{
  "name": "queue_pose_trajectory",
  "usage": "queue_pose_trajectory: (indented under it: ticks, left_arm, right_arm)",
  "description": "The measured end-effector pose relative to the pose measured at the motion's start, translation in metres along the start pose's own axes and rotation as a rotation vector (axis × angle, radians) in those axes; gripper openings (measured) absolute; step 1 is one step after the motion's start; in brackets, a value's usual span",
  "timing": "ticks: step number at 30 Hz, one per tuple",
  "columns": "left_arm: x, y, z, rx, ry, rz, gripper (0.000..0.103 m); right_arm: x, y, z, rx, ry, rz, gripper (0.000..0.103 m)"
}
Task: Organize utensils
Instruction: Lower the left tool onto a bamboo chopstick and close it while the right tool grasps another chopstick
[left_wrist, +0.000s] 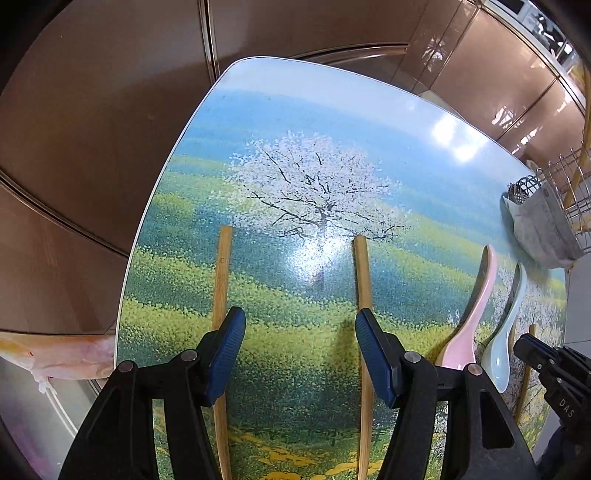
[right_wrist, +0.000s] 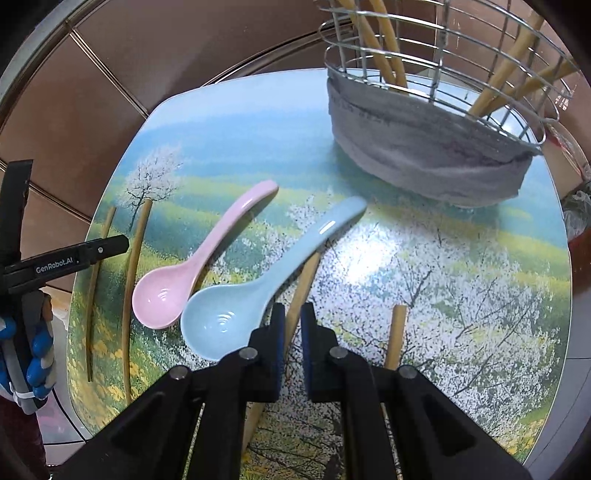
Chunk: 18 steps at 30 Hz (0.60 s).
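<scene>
Left tongs (left_wrist: 300, 354) apart above worktop (left_wrist: 295, 110), straddling bare surface between two chopsticks (left_wrist: 222, 273). Right tongs (right_wrist: 292, 345) slightly apart, nothing between, over chopstick (right_wrist: 301, 291) under blue spoon (right_wrist: 236, 314). Pink spoon (right_wrist: 177, 284) just left. Wire basket (right_wrist: 436, 74) far right holds chopsticks.

"GenRobot.AI" in white on left gripper (right_wrist: 66, 258) arm; "DAS" on right gripper (left_wrist: 554, 373) body.
</scene>
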<state>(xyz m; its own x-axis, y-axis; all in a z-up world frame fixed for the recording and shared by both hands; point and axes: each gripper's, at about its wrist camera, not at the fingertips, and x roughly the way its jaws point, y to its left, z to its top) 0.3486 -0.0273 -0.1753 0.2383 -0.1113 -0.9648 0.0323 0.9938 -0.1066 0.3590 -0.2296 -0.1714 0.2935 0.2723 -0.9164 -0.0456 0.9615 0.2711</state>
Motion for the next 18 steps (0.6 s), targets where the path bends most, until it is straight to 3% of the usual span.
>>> queue_pose_trajectory:
  ticks: [3, 9, 18]
  left_arm:
    - [-0.001, 0.004, 0.0, -0.007, 0.001, 0.0, 0.061]
    - [-0.001, 0.008, -0.001, -0.013, -0.002, -0.003, 0.061]
    - [-0.003, 0.012, 0.009, -0.032, 0.017, -0.019, 0.061]
  right_arm:
    - [0.005, 0.004, 0.002, -0.007, 0.004, -0.01, 0.023]
    - [0.013, 0.011, 0.002, -0.016, 0.016, -0.035, 0.023]
    - [0.015, 0.002, -0.003, -0.012, 0.019, -0.046, 0.007]
